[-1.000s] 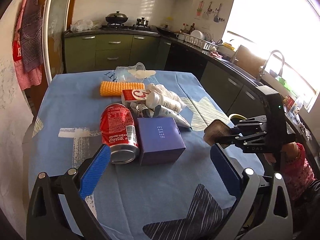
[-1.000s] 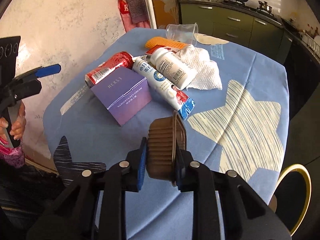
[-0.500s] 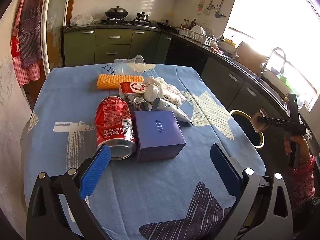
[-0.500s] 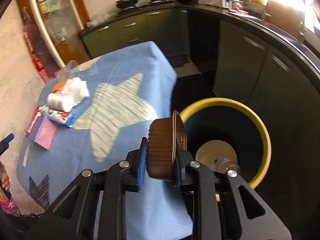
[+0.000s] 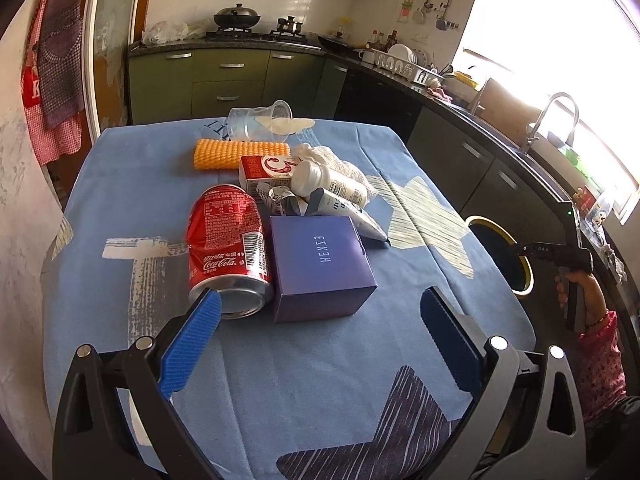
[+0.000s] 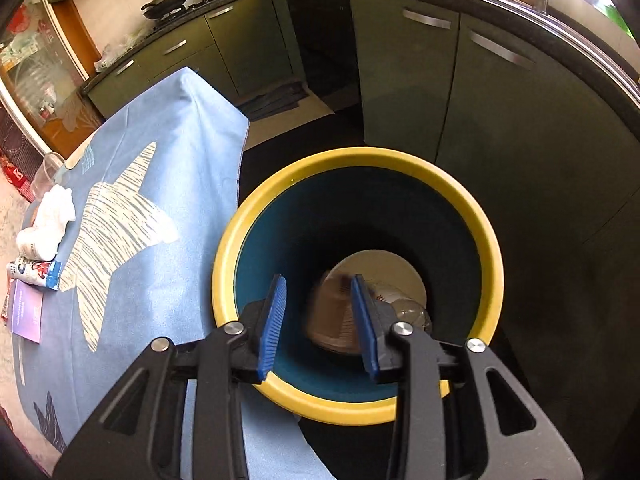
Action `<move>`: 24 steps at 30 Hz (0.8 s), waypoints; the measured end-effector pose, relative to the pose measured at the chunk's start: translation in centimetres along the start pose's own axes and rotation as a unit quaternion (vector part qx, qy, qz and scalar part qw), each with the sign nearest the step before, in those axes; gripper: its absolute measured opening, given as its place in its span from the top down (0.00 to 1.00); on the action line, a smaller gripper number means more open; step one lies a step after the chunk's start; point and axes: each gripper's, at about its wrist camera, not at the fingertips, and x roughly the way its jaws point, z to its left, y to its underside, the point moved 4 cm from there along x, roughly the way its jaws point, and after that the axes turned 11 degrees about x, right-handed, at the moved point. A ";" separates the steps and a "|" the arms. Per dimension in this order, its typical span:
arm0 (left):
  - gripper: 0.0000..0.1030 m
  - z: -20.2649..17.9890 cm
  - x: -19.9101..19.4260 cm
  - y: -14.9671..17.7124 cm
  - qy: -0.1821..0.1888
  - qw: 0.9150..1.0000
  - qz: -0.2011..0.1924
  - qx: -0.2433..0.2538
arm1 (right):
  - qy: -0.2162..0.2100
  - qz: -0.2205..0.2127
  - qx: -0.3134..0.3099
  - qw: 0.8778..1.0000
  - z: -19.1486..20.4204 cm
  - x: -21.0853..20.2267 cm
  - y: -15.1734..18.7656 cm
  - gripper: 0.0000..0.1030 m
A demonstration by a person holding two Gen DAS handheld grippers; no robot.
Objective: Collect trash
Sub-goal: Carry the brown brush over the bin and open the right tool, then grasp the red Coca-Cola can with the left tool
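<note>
My right gripper is open over the yellow-rimmed blue bin beside the table. A brown ribbed cup, blurred, is below the fingers inside the bin, free of them. A clear bottle and a white plate lie at the bin's bottom. My left gripper is open and empty, low over the table, just in front of a crushed red cola can and a purple box. Behind them lie a white bottle, a tube, a red carton, tissue and an orange sponge.
The blue star-print tablecloth covers the table. A clear plastic cup lies on its side at the far end. The bin stands on the dark floor off the table's right edge, by green cabinets.
My right gripper has moved over the bin and opened; the brown cup has dropped out of it into the bin. My left gripper has stayed open, shifting slightly closer to the can and box.
</note>
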 end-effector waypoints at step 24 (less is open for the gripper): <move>0.05 8.2 6.3 -2.3 -0.111 0.989 0.085 -0.042 | -0.038 0.019 -0.041 0.998 5.0 -0.3 3.6 0.58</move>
